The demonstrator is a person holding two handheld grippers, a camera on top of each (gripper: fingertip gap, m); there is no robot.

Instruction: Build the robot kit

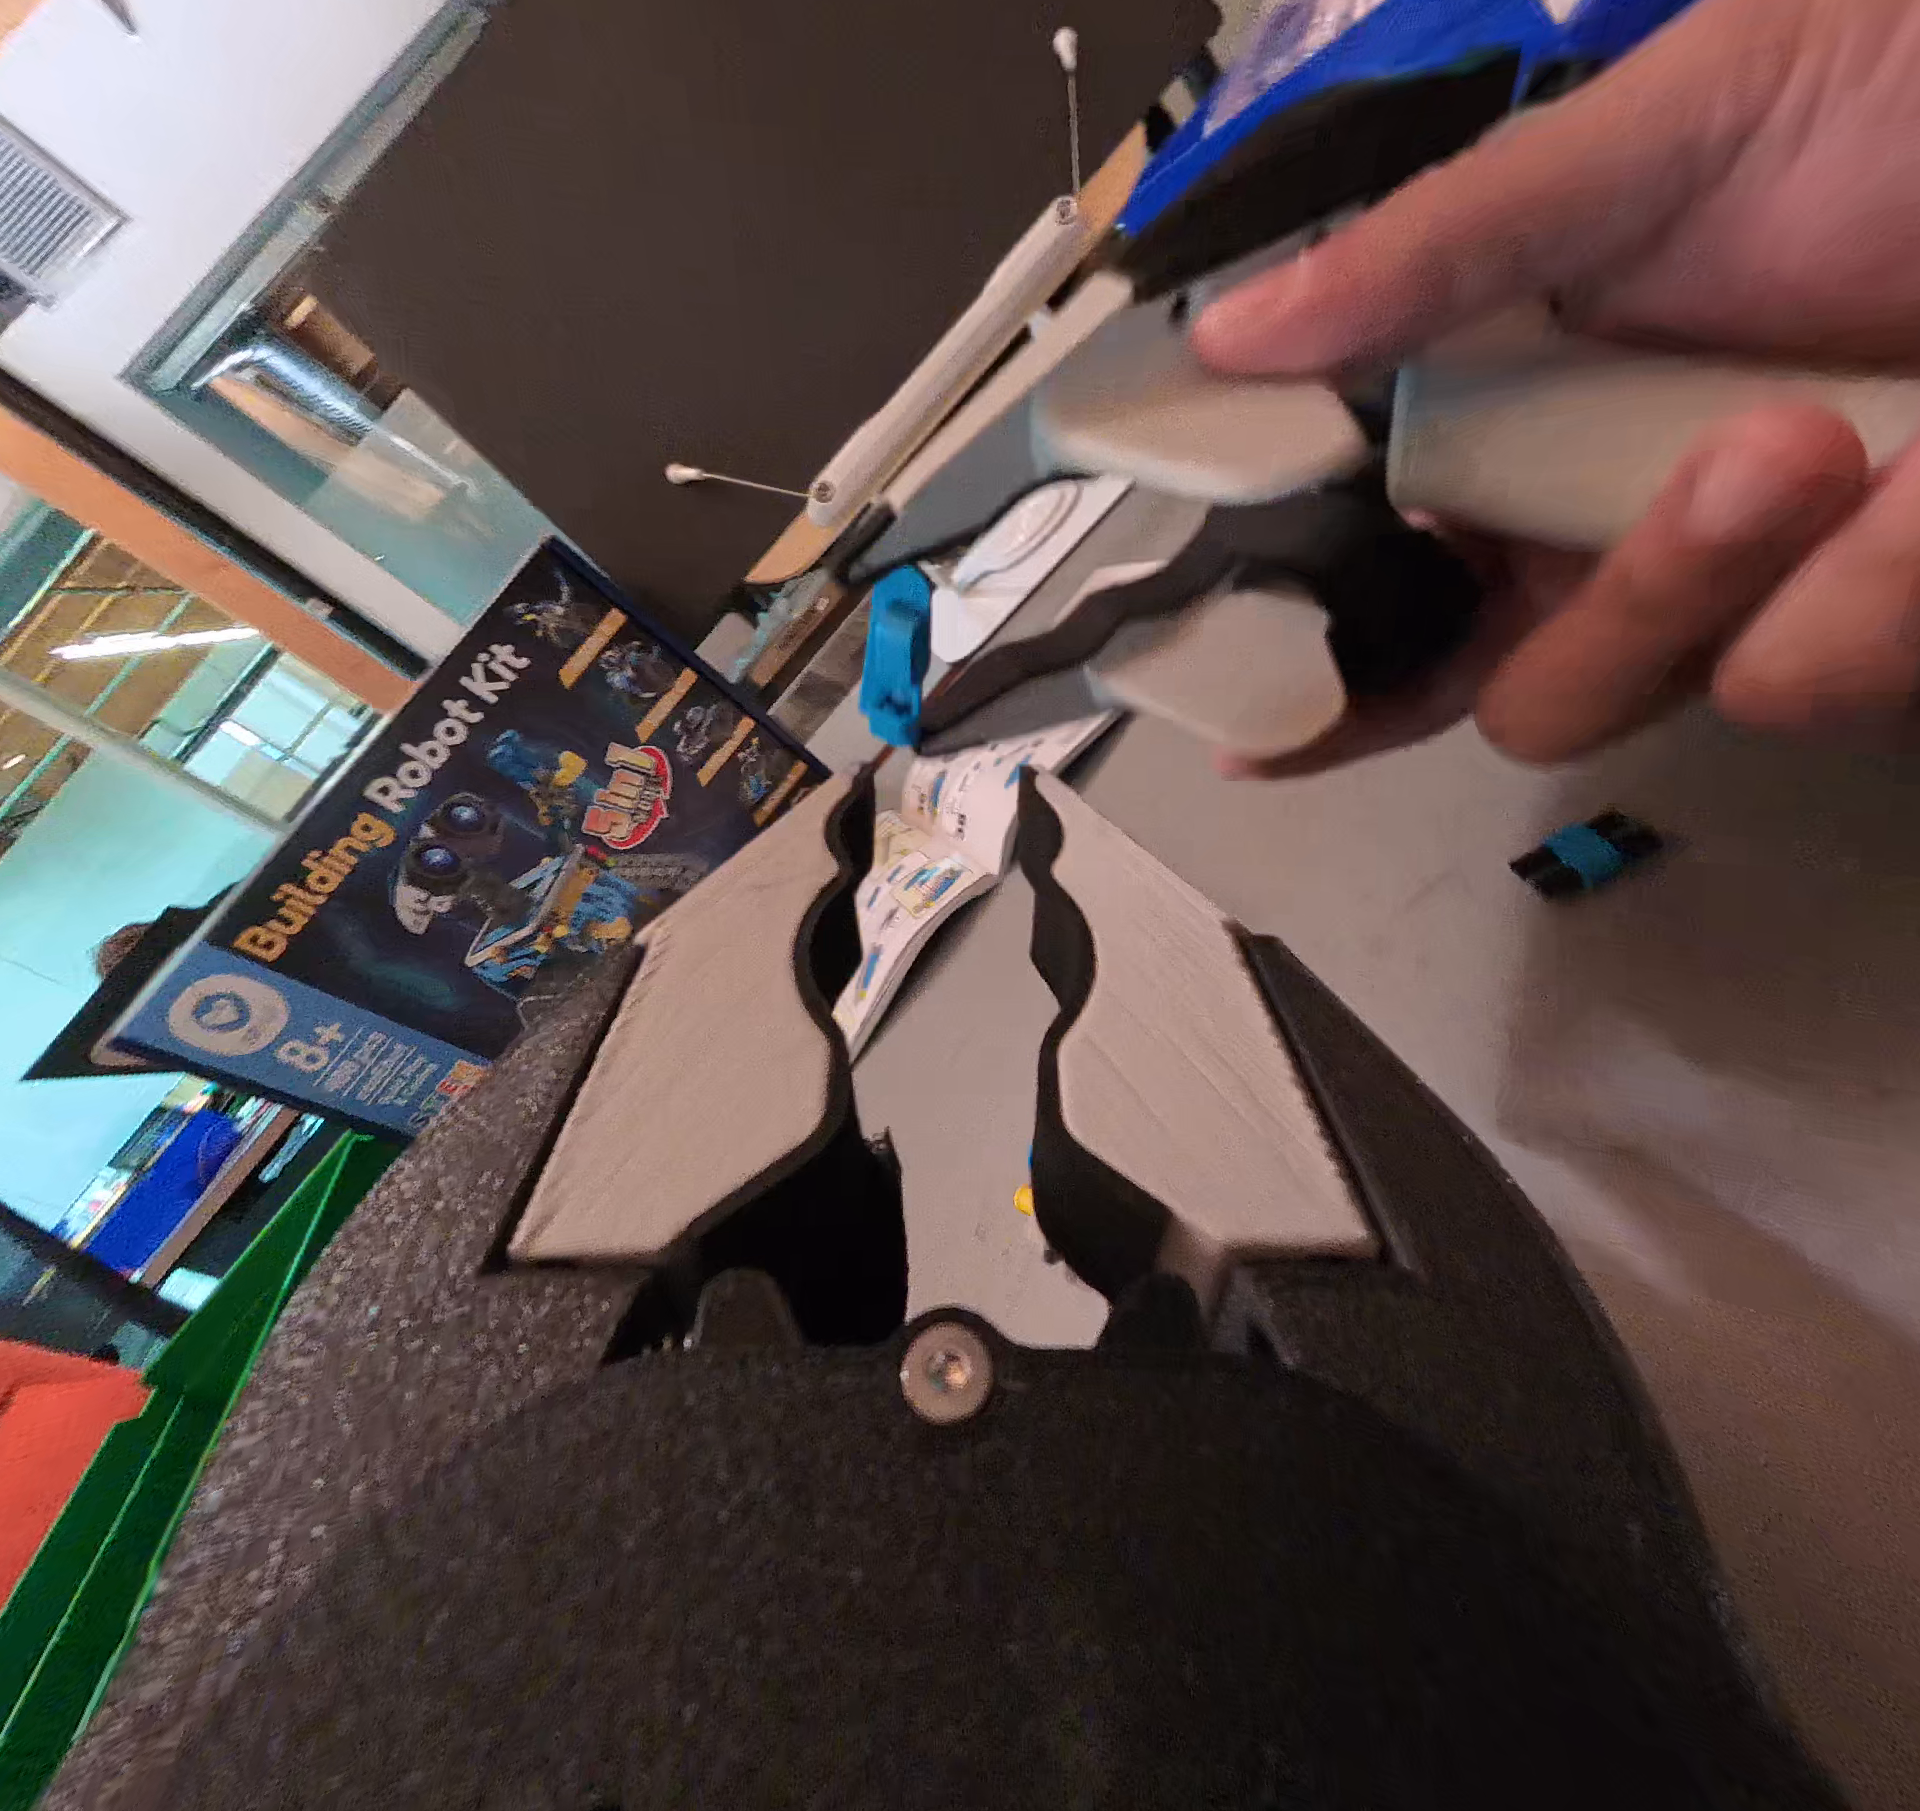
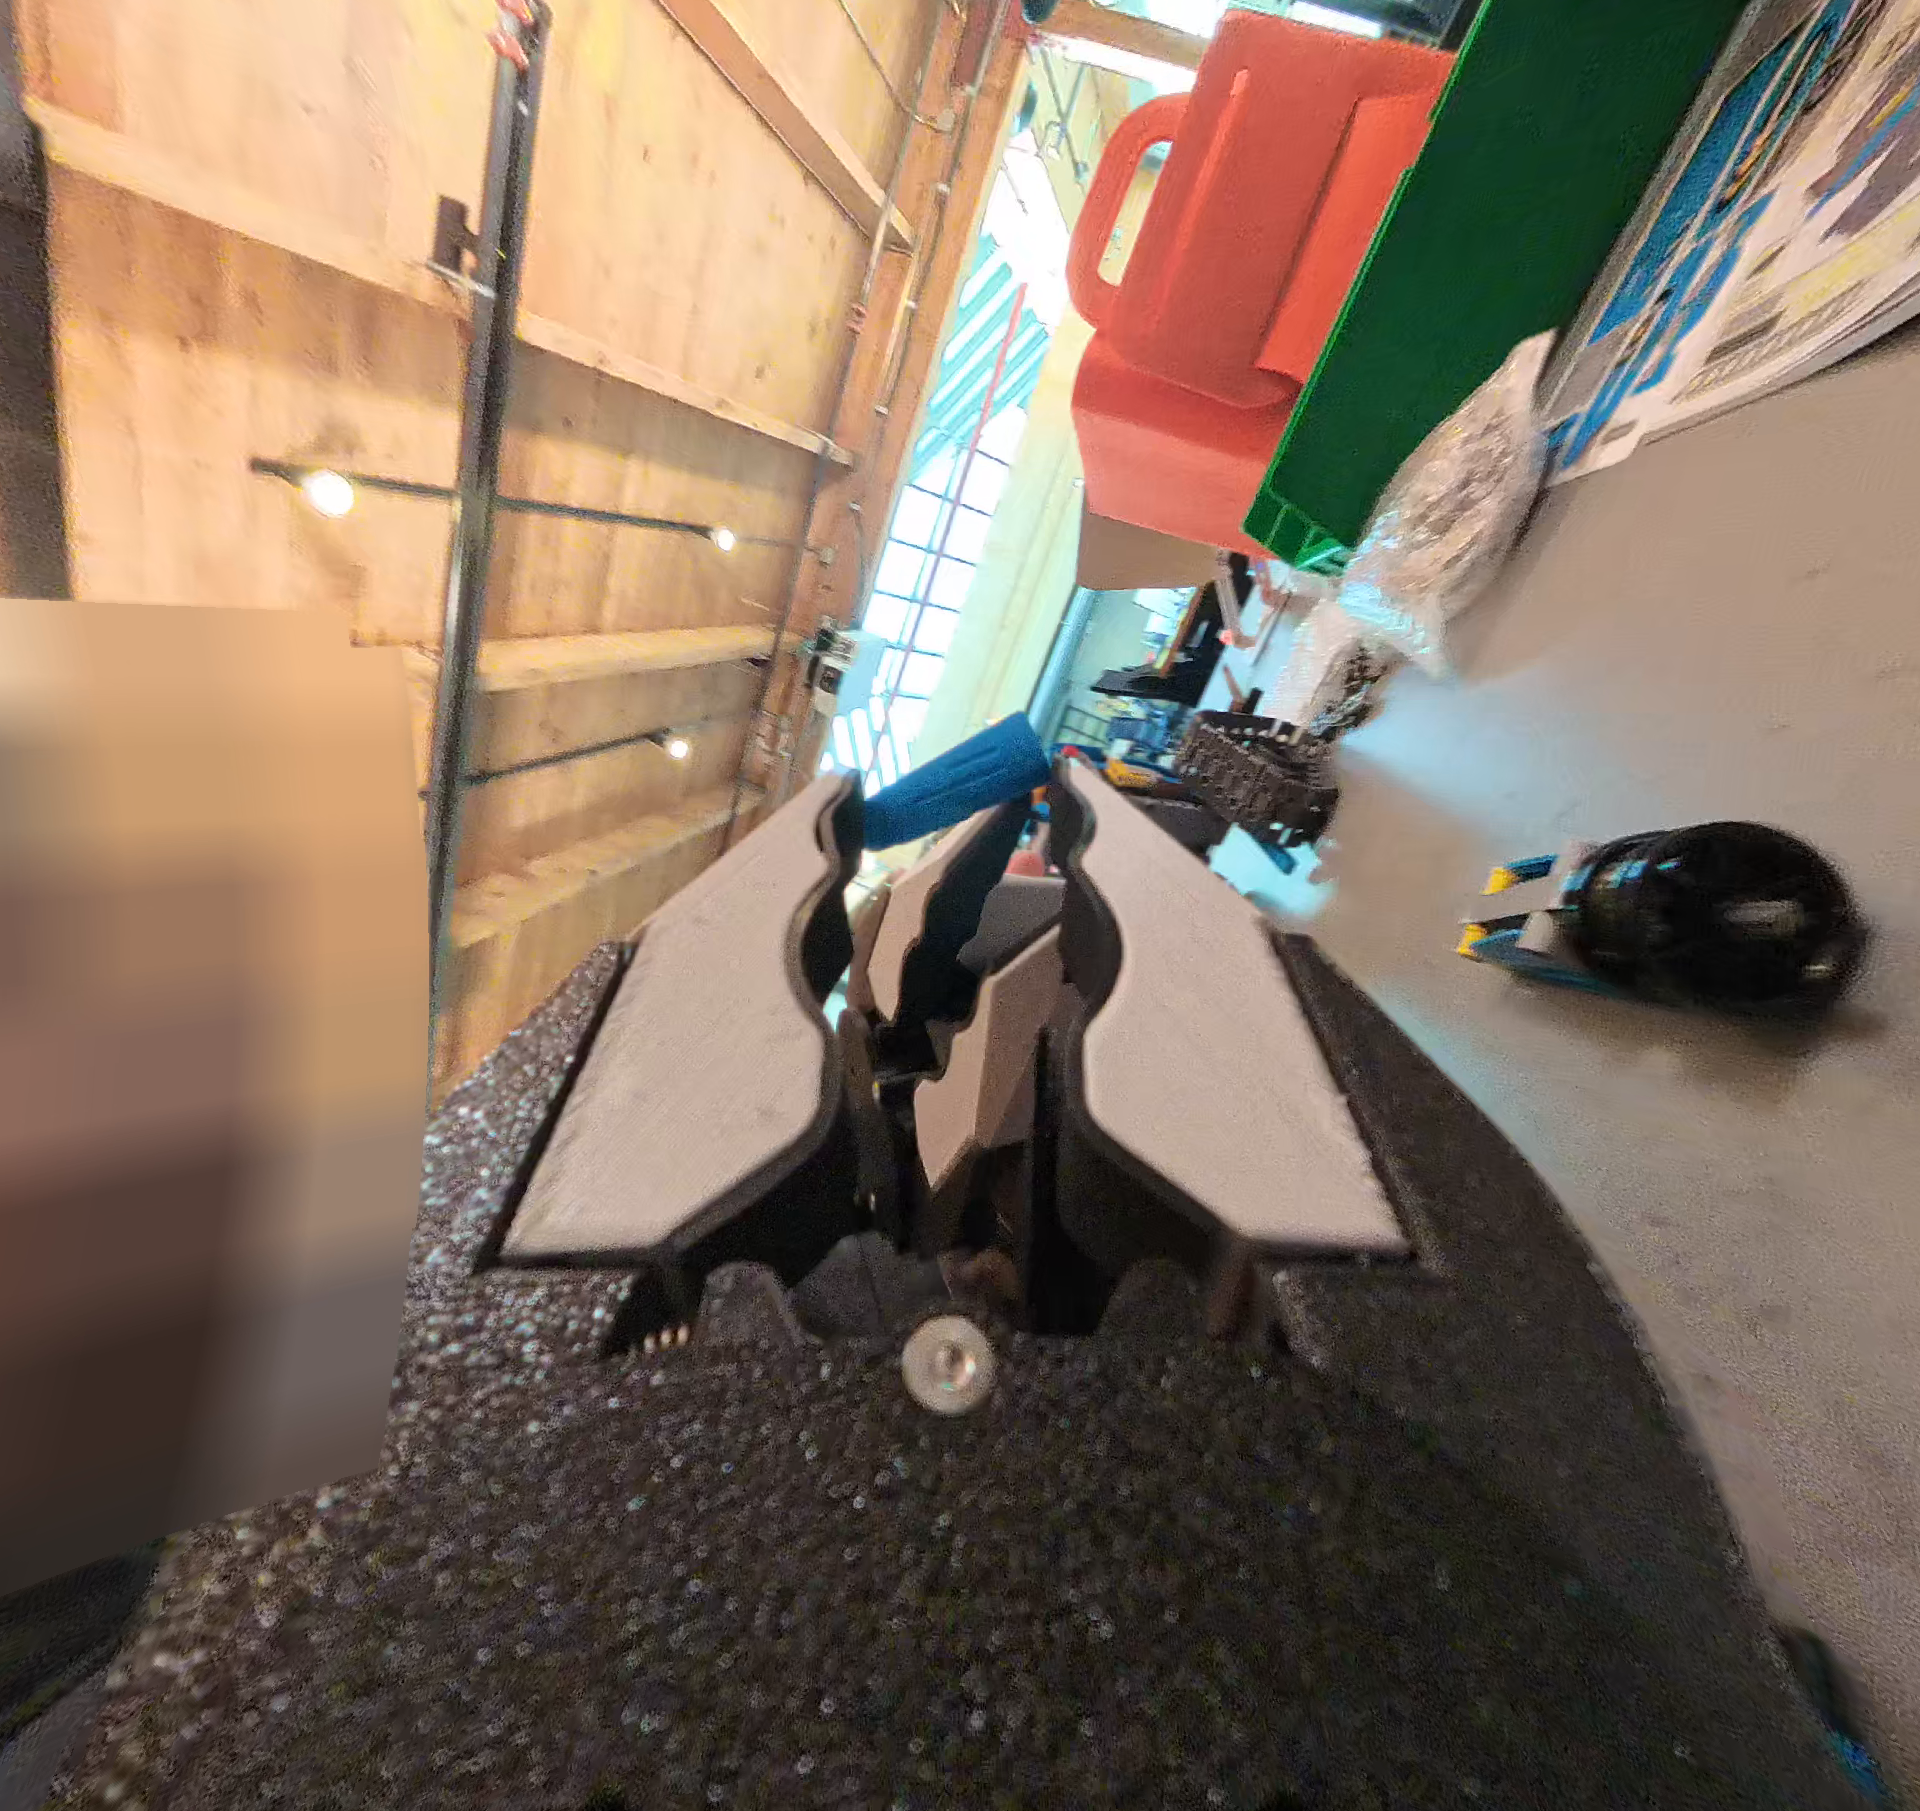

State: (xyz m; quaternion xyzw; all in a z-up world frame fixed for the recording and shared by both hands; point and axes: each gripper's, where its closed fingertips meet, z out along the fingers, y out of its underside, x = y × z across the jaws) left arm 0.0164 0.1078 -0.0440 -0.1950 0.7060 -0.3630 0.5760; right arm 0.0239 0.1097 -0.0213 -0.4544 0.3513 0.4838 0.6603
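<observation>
Left gripper (image 1: pixel 940 795) stood open, empty, booklet (image 1: pixel 925 888) beyond. Right gripper (image 1: pixel 914 660) at 1 o'clock gripped blue piece (image 1: pixel 896 655).

Two grippers: the left gripper (image 1: pixel 940 785) and the right gripper (image 2: pixel 956 785). One hand (image 1: pixel 1621 307), upper right. One toy kit box (image 1: pixel 468 847), one instruction booklet (image 1: pixel 935 878), one orange chair (image 2: pixel 1226 307), one green board (image 2: pixel 1507 234), one black-wheeled toy piece (image 2: pixel 1704 914), right of frame.
</observation>
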